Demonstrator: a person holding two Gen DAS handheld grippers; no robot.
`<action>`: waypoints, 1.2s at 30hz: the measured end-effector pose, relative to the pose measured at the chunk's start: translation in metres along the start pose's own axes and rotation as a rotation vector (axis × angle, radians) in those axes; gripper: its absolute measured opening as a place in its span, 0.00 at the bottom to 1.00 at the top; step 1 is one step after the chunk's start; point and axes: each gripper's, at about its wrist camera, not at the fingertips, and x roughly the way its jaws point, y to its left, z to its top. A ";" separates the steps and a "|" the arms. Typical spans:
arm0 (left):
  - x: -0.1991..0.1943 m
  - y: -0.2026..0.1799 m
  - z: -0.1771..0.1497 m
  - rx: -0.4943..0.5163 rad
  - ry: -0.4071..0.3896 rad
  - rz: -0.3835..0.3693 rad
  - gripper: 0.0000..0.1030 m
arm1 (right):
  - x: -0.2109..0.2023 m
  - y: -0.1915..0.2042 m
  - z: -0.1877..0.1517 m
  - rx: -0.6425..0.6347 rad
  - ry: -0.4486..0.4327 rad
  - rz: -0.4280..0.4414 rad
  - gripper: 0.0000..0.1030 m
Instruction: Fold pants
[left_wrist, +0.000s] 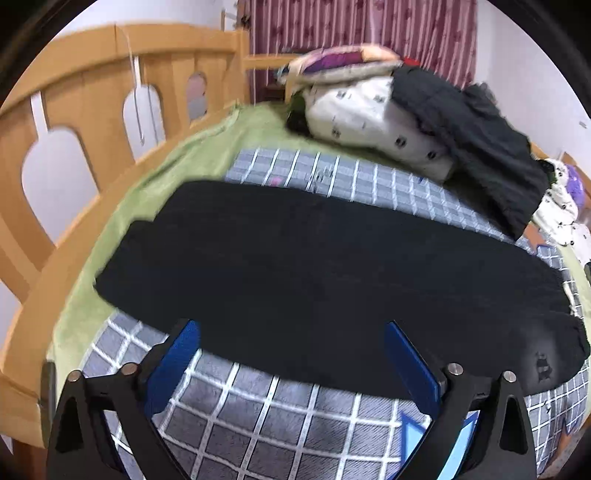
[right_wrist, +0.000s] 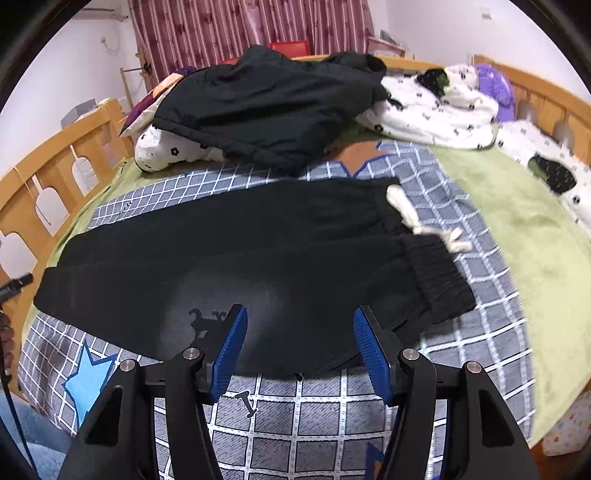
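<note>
Left gripper (left_wrist: 291, 328), nearest the left wrist lens: blue-padded fingers (left_wrist: 175, 363) spread wide, holding nothing, poised over the near edge of the black pants (left_wrist: 314, 273). The pants lie flat and lengthwise across a grey-blue checked blanket (left_wrist: 258, 417), one leg folded over the other, extending beyond both fingertips to either side.

Right gripper (right_wrist: 299, 321), nearest the right wrist lens: fingers likewise parted wide and empty, tips over the near hem of the pants (right_wrist: 258, 251); whether the tips touch the cloth cannot be told. The elastic waistband (right_wrist: 436, 266) lies just right of and beyond the right fingertip, with a white drawstring (right_wrist: 417, 218) trailing off it onto the blanket (right_wrist: 314, 413). The leg ends point left.

Background: green bedsheet (right_wrist: 517, 221), wooden bed rail (left_wrist: 74, 122), a black jacket (right_wrist: 269, 107) heaped on a white patterned quilt (right_wrist: 436, 110) beyond the pants, and a pink curtain (right_wrist: 240, 26).
</note>
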 end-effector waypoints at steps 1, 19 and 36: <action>0.007 0.007 -0.005 -0.019 0.025 -0.015 0.90 | 0.004 -0.004 -0.003 0.017 0.010 0.009 0.58; 0.086 0.102 -0.051 -0.259 0.112 -0.185 0.89 | 0.070 -0.038 -0.055 0.370 0.034 0.140 0.62; 0.048 0.081 0.050 -0.155 -0.063 -0.013 0.09 | 0.055 -0.003 0.042 0.295 -0.144 0.168 0.16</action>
